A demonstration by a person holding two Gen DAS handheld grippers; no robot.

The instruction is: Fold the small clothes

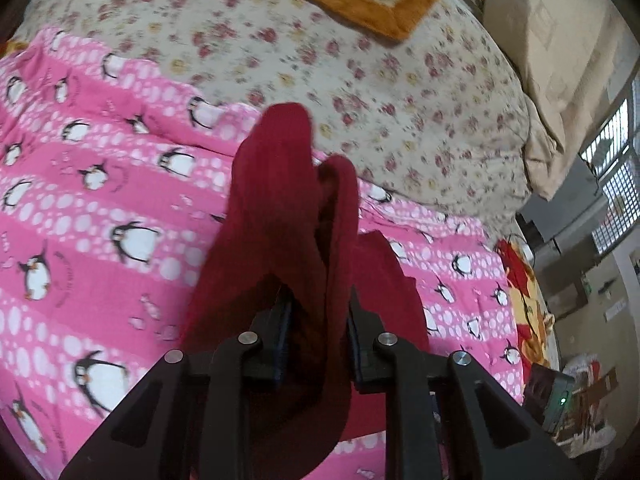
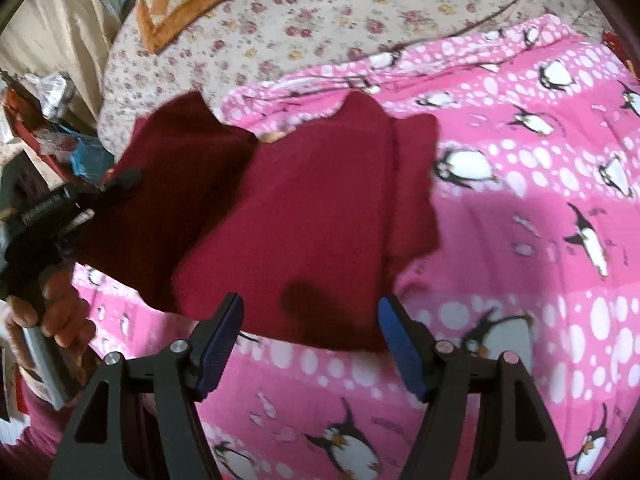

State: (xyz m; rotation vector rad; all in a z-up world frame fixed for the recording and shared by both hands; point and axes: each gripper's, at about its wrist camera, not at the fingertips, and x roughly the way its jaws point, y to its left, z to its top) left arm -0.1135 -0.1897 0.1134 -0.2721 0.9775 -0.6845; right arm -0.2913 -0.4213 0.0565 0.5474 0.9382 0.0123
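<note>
While no writing reads | left tongs (image 1: pixel 316 320) pinch red garment (image 2: pixel 304 208)

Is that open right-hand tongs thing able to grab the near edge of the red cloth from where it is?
Probably yes. The right tongs stand open with the red cloth edge just ahead between the fingers, nothing blocking. The left tongs already pinch another part of it.

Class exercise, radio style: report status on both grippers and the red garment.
Left gripper shut on red garment, one edge lifted. Right gripper open, empty, at near hem. Nothing in the way on pink penguin blanket.
</note>
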